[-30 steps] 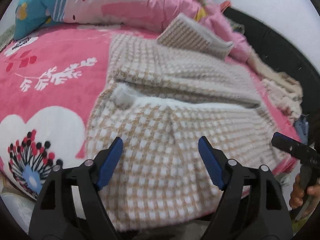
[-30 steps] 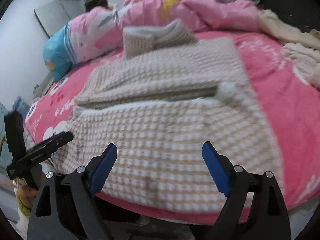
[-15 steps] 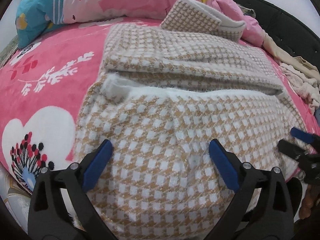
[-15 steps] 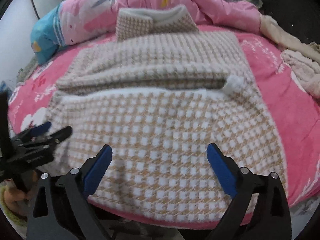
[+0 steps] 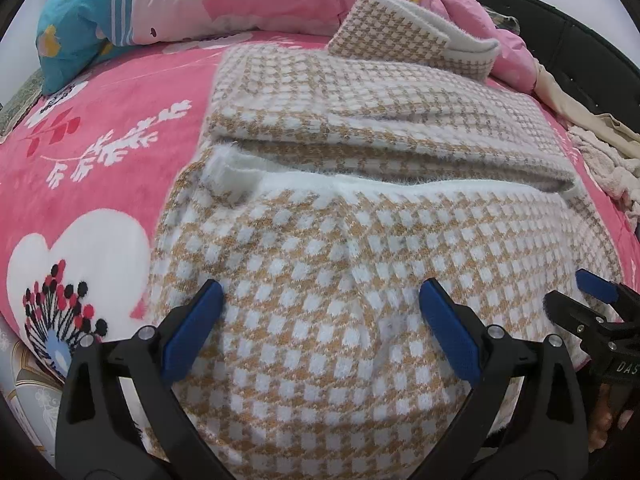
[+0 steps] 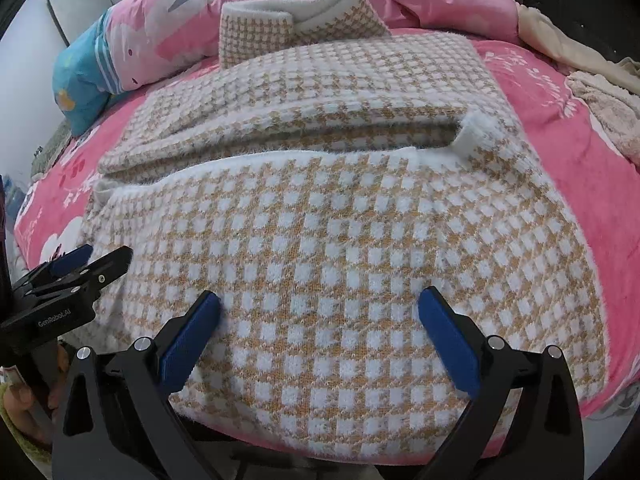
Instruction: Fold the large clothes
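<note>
Left gripper (image 5: 320, 304) wide open; right gripper (image 6: 318, 304) opening, over sweater (image 6: 340, 248).

Two grippers are seen: the left gripper (image 5: 320, 300) and the right gripper (image 6: 319, 306). One checked garment (image 5: 320, 248) is counted ahead of them, one folded checked piece (image 5: 412, 36) beyond, and one blue pillow (image 5: 72, 28) farther off.

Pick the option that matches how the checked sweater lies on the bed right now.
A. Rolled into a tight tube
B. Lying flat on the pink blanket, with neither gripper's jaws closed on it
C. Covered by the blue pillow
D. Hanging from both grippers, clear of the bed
B: the checked sweater lies flat on the pink blanket, while the left gripper and right gripper hold their jaws wide above it, gripping nothing.
</note>
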Demonstrator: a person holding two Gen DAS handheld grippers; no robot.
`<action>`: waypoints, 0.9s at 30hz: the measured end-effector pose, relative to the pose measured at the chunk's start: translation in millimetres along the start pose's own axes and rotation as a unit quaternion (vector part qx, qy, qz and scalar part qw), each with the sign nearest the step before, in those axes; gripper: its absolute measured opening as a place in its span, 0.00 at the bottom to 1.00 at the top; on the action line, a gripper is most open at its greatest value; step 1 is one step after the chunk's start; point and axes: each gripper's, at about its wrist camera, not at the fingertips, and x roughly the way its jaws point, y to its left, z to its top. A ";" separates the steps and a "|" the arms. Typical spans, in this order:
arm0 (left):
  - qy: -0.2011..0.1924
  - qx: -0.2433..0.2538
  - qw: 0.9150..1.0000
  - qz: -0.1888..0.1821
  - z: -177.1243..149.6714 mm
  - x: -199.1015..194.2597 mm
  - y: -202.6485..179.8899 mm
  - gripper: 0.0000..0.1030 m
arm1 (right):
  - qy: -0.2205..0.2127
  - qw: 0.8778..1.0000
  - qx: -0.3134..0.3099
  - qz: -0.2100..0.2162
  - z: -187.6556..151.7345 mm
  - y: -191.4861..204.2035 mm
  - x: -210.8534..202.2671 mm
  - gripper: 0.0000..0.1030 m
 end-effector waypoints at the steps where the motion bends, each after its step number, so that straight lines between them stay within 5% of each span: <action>1: 0.000 0.000 1.000 0.000 0.1 0.0 0.1 0.92 | 0.000 1.000 0.000 0.001 0.3 -0.1 -0.7 0.94; 27: -0.002 -0.009 1.000 0.014 0.1 0.2 -2.4 0.92 | -0.001 1.000 -0.003 0.010 -12.2 -0.3 -4.1 0.94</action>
